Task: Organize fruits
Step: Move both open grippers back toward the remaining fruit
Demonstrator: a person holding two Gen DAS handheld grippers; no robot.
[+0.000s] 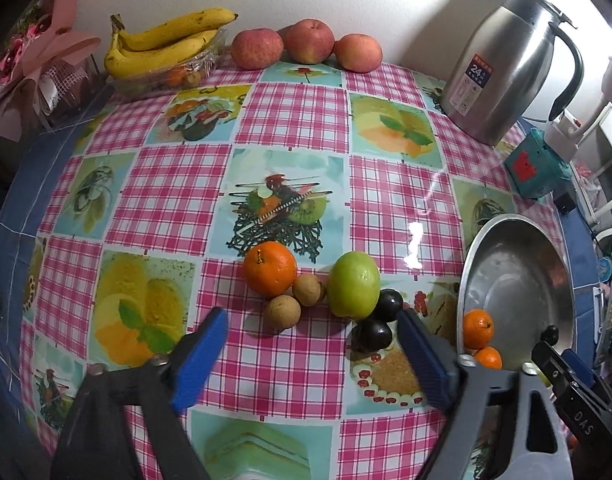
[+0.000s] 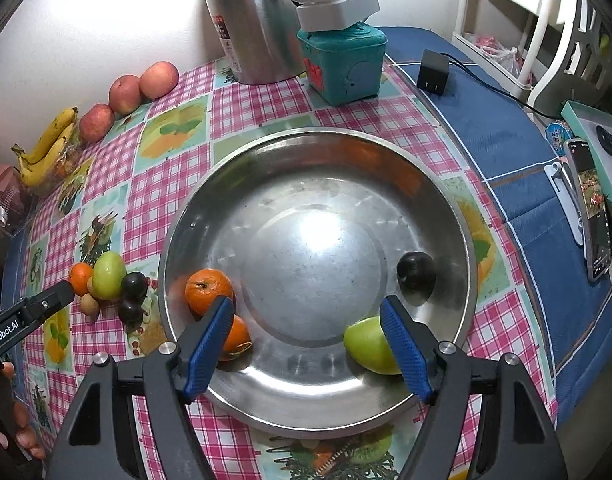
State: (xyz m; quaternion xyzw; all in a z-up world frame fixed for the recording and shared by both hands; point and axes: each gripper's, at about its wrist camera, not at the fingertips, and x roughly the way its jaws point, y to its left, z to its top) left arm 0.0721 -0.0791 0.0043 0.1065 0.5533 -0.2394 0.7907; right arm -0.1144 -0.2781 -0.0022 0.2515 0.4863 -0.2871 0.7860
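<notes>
Reaching with your left gripper (image 1: 312, 354), jaws wide and empty, you could scatter the touching pile: orange (image 1: 270, 267), green fruit (image 1: 355, 284), dark plums (image 1: 373, 334). Your right gripper (image 2: 308, 344) hangs open and empty over the steel plate (image 2: 458, 216), where round fruit may roll.

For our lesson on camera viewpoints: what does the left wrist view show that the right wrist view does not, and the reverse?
Only the left wrist view shows the pink gift wrap. Only the right wrist view shows the green fruit in the dish, the dark plum in the dish and the phone. Both show the steel dish, the loose fruit pile, bananas, apples and kettle.
</notes>
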